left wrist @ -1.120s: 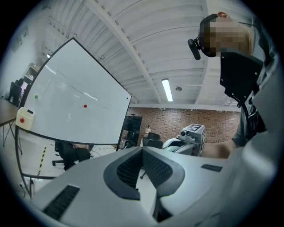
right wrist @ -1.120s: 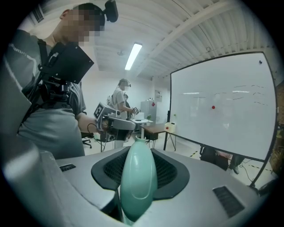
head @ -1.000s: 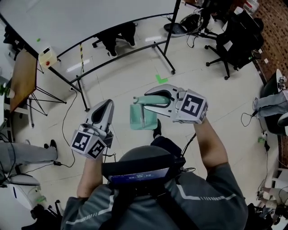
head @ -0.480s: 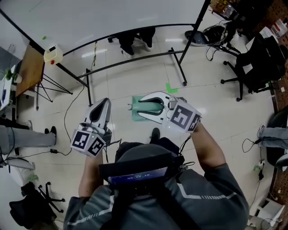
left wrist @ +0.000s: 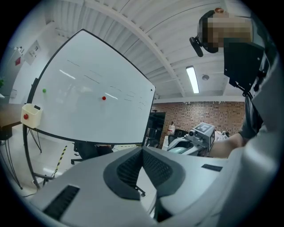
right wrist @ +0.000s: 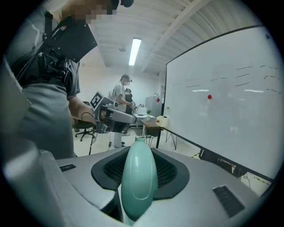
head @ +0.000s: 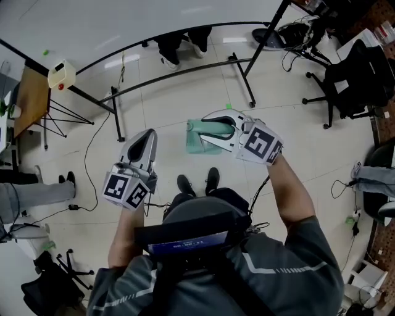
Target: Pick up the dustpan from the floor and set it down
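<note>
Smooth, softly glossy plastic on the mint-green plastic dustpan (right wrist: 138, 177). Matt grey moulded plastic on the shells of the right gripper (head: 203, 131) and left gripper (head: 148, 134), with black, finely ribbed, rubbery-looking pads (right wrist: 171, 170). Polished, reflective pale floor tiles (head: 173, 111). Glossy white whiteboard panel (left wrist: 88, 97) over a black painted metal frame (head: 185, 75). Matt brown wooden tabletop (head: 31, 102).

A large white whiteboard (head: 111, 18) on a black tubular frame stands over the pale tiled floor (head: 173, 111). A cream box with a red button (head: 62, 74) is just beside a brown wooden table (head: 31, 102). Black office chairs (head: 355, 74) stand well apart at the right, near tangled black cables (head: 296, 37).
</note>
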Available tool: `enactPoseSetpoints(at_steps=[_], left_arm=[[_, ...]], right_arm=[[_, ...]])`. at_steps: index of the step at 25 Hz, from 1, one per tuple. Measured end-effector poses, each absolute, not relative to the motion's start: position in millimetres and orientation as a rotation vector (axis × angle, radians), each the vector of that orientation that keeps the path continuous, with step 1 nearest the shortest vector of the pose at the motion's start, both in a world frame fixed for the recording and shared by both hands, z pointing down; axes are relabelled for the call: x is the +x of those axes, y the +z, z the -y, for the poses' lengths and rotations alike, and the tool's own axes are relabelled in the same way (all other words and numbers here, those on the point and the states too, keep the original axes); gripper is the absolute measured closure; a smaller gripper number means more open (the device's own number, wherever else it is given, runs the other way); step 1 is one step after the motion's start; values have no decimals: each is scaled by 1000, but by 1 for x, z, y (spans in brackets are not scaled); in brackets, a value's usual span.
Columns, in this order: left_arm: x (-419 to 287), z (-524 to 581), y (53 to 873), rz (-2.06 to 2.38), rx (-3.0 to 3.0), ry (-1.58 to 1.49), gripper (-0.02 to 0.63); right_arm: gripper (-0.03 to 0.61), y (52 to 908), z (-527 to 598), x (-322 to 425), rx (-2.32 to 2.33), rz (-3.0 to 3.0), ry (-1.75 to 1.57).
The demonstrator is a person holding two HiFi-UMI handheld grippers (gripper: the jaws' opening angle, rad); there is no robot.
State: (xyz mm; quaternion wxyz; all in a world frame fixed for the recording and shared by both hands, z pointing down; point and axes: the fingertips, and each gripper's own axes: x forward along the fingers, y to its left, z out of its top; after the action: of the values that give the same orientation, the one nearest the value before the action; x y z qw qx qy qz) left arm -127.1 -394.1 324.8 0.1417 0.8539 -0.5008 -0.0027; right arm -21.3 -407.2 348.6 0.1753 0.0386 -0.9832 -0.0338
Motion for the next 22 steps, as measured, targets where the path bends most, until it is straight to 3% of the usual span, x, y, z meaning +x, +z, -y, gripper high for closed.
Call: enactPoseSetpoints(at_steps=[11,22], left_arm=[[-124,452,406,1392,2442,44,589],[-130,517,603,1394,2286,191,589]], right_arm=[[417,424,456,-28,109,2726,-51],[417,645,522,-48,88,2631,15]])
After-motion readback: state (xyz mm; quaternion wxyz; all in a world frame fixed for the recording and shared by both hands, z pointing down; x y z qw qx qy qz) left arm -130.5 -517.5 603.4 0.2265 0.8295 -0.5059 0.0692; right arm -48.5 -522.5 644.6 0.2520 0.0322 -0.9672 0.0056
